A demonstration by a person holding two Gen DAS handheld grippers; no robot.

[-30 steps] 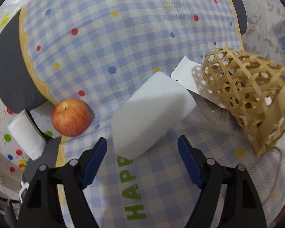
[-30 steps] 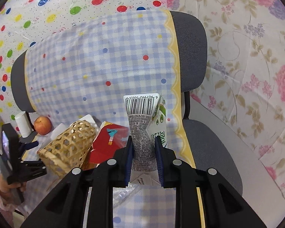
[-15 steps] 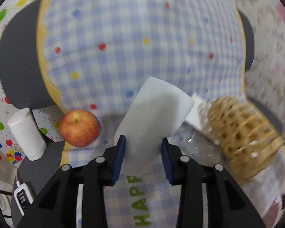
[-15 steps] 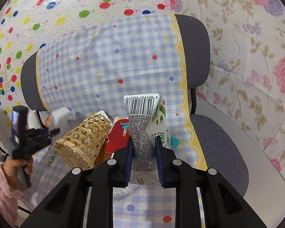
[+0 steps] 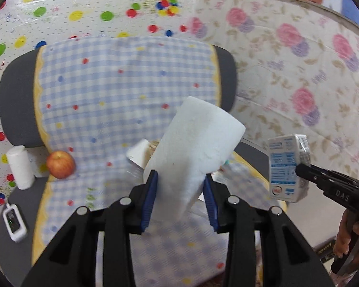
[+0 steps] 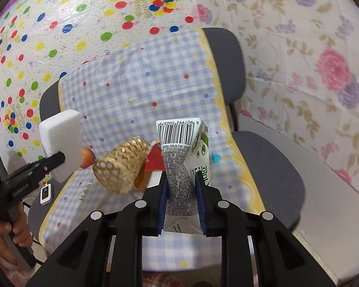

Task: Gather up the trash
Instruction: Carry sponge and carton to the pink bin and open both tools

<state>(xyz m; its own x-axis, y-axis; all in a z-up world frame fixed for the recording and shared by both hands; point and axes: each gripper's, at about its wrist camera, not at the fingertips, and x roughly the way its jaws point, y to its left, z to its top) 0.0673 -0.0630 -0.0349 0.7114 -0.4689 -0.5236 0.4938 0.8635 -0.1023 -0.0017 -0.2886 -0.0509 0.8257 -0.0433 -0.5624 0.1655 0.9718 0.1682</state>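
My left gripper (image 5: 180,191) is shut on a white foam block (image 5: 193,148) and holds it in the air above the chair seat; the block also shows in the right wrist view (image 6: 61,143). My right gripper (image 6: 180,198) is shut on a crumpled drink carton (image 6: 184,162) with a barcode on top, also held above the seat. The carton shows at the right of the left wrist view (image 5: 287,167).
A woven bamboo basket (image 6: 119,165) lies on its side on the checked cloth (image 6: 141,100) over the grey chair. A red wrapper (image 6: 155,160) lies beside it. An apple (image 5: 60,164), a white roll (image 5: 20,169) and a small white device (image 5: 14,222) sit at the left.
My left gripper closed on the foam block and lifted it off the seat. My right gripper kept hold of the carton and rose a little.
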